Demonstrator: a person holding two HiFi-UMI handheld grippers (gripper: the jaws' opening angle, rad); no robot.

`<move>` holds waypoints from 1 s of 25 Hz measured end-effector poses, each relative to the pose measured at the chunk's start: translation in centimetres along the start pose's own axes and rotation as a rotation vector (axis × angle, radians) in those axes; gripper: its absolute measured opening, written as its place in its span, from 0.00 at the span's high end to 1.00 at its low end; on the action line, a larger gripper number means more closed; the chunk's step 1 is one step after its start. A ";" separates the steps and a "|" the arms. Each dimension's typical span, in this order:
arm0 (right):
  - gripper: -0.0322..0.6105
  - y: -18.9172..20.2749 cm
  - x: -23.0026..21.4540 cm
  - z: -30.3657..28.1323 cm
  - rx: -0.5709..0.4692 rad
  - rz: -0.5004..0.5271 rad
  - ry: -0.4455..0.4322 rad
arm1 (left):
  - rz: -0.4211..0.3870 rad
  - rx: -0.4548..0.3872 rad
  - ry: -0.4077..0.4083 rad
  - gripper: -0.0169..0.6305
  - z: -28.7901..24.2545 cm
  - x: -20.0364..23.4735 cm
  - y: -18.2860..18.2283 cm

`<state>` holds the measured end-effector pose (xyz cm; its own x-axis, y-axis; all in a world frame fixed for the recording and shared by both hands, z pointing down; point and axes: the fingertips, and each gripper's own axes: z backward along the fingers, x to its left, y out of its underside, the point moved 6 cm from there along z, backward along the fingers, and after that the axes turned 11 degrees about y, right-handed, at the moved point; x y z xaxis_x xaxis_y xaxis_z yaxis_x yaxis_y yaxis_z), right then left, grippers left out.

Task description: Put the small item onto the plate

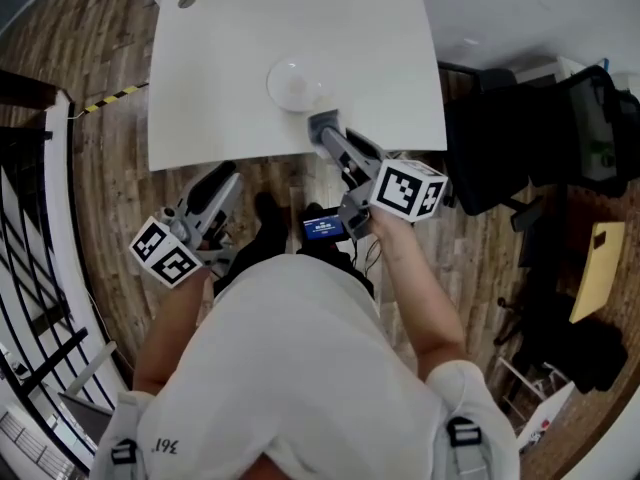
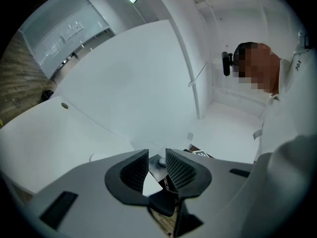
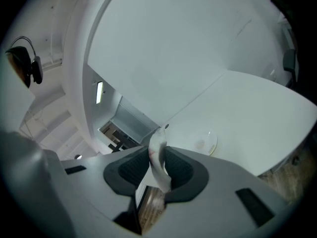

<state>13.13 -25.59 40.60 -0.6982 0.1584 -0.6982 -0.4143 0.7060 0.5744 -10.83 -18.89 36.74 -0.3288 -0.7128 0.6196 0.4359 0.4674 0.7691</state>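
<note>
A clear round plate sits on the white table, a little back from its front edge. My right gripper reaches over that edge, its tip just short of the plate's near rim. It is shut on a small white flat item with a pinkish mark, which stands upright between the pads. In the right gripper view the plate lies ahead and to the right. My left gripper hangs below the table's front edge. Its jaws stand a narrow gap apart with nothing between them.
The table has a round grommet near its far left corner. A black office chair stands to the right, and a dark railing runs along the left. A small device with a blue screen hangs at the person's chest. The floor is wood.
</note>
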 end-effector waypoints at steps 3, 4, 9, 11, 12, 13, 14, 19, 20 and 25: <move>0.79 0.6 -0.2 -1.9 -0.003 -0.014 0.051 | 0.006 0.024 0.018 0.82 0.6 2.2 -0.8; 0.79 0.8 -0.2 -2.6 -0.003 -0.018 0.068 | 0.010 0.030 0.027 0.82 0.8 2.8 -1.1; 0.79 1.0 -1.0 -5.9 0.004 -0.020 0.132 | 0.035 0.066 0.063 0.82 1.1 5.4 -1.4; 0.79 0.9 -1.9 -7.2 0.016 -0.018 0.151 | 0.043 0.077 0.066 0.82 0.7 6.0 -1.1; 0.79 0.8 -2.4 -7.9 0.024 -0.015 0.159 | 0.046 0.081 0.065 0.82 0.4 6.2 -1.1; 0.79 0.7 -2.9 -8.7 0.033 -0.012 0.168 | 0.047 0.084 0.065 0.82 0.1 6.5 -1.1; 0.79 0.6 -3.3 -9.5 0.044 -0.008 0.176 | 0.048 0.085 0.064 0.82 -0.2 6.7 -1.1; 0.79 0.0 -5.3 -13.1 0.102 0.015 0.199 | 0.061 0.093 0.037 0.82 -1.2 8.1 -0.6; 0.79 -0.2 -5.6 -13.8 0.111 0.019 0.201 | 0.065 0.093 0.027 0.82 -1.4 8.4 -0.5; 0.79 -1.0 -6.9 -17.3 0.164 0.061 0.212 | 0.083 0.098 -0.020 0.82 -1.9 9.4 -0.2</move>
<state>8.21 -39.29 52.23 -0.8328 0.0688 -0.5493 -0.2791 0.8048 0.5238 -12.39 -26.70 42.06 -0.3122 -0.6591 0.6842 0.3786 0.5742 0.7259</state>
